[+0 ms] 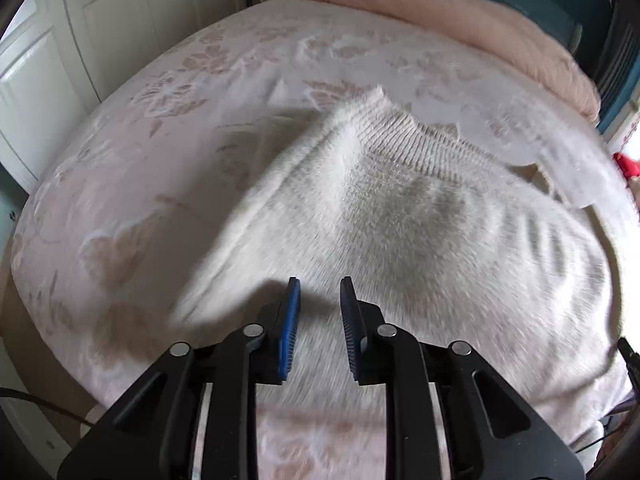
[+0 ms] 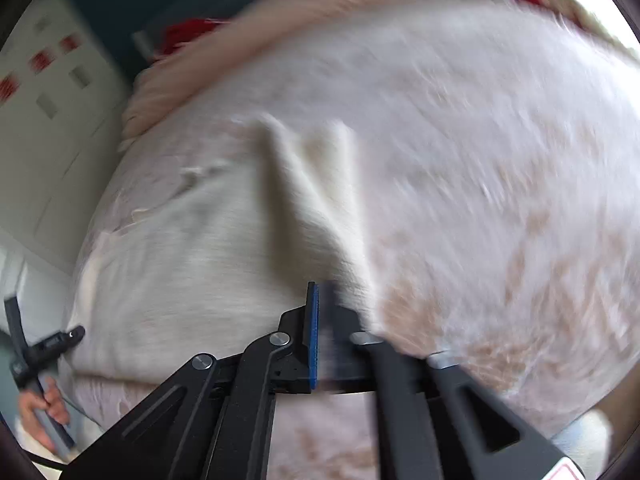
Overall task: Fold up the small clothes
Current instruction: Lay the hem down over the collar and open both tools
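A cream knit sweater lies on the flowered bed sheet, 1 side flap turned over its body, so folding looks only partly done; the hem and other side seem left to fold. The left gripper hovers over it with jaws apart, empty. The right gripper looks closed at the sweater's edge; blur hides whether it pinches cloth.

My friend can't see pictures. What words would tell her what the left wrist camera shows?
A fluffy cream sweater lies spread on a bed with a pale pink flowered sheet. The left claw, black with blue pads, hovers open over the sweater's near edge. A peach blanket is bunched along the far side.
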`<state>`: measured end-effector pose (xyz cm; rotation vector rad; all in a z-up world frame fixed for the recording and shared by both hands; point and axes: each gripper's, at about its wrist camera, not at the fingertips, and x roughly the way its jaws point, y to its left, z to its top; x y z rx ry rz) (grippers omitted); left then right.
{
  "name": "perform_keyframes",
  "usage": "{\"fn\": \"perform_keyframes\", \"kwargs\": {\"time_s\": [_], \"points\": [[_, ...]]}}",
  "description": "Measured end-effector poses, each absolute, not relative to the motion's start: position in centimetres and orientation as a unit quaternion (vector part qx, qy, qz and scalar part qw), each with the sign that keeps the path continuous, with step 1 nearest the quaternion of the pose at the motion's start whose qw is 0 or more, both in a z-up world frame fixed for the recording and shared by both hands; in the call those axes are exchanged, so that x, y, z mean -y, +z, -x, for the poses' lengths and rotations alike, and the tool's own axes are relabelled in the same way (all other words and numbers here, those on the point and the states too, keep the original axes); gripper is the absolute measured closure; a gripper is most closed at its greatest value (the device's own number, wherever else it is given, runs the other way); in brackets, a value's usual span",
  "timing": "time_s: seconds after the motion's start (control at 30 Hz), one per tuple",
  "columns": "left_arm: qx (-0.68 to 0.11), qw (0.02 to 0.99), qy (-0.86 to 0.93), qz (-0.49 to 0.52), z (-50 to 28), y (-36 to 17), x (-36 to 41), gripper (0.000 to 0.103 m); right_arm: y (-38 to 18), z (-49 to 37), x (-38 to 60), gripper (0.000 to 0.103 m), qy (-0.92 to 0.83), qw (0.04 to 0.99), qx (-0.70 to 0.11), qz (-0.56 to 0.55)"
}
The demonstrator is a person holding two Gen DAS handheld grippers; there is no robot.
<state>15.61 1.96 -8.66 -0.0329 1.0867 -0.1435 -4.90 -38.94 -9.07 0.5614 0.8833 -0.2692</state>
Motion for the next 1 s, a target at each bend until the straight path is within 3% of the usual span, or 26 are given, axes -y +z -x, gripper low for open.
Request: {"fn": "perform_keyframes", "kwargs": {"time_s": [0.13,0.23,0.3,0.33,0.63,0.67,0.7,0.87,0.93,1.0], "points": [[-0.513,0.856,-0.06,0.018,-14.7,-9.1,-2.0,0.075,-7.0,1.3,30.7,0.09,0.001,0.872,-0.432,-0.23],[-0.509,0.859,-0.048,-0.012,-14.6,-9.9,-1.3,0.075,-8.4,-2.0,24.6,0.091,0.068,0.866,-0.452,-0.203],[-0.513,0.857,-0.043,-0.015,-14.8,-10.3,-1.4,0.075,-10.1,-3.8,22.4,0.097,0.074,0.863,-0.473,-0.164],[-0.515,0.856,-0.044,-0.012,-15.0,-10.4,-1.6,0.075,-11.0,-4.2,22.5,0.103,0.059,0.861,-0.483,-0.15],[-0.515,0.856,-0.043,-0.001,-15.8,-11.2,-2.1,0.073,-12.1,3.3,40.5,0.103,-0.153,0.835,-0.453,-0.274],[-0.514,0.857,-0.039,0.0,-15.7,-11.0,-2.0,0.074,-11.4,3.6,40.5,0.094,-0.157,0.837,-0.445,-0.278],[-0.511,0.859,-0.04,0.009,-15.4,-10.3,-1.9,0.075,-10.0,3.5,39.5,0.092,-0.147,0.849,-0.433,-0.265],[-0.49,0.867,-0.077,0.048,-16.1,-7.0,0.4,0.074,-7.9,-1.5,32.9,0.092,-0.052,0.874,-0.424,-0.229],[-0.499,0.863,-0.078,0.021,-17.6,-7.8,2.2,0.067,-9.0,-4.2,30.1,0.092,-0.023,0.873,-0.439,-0.212],[-0.532,0.845,-0.051,-0.007,-19.5,-10.7,2.9,0.067,-11.9,-7.2,28.1,0.096,-0.028,0.859,-0.483,-0.167]]}}
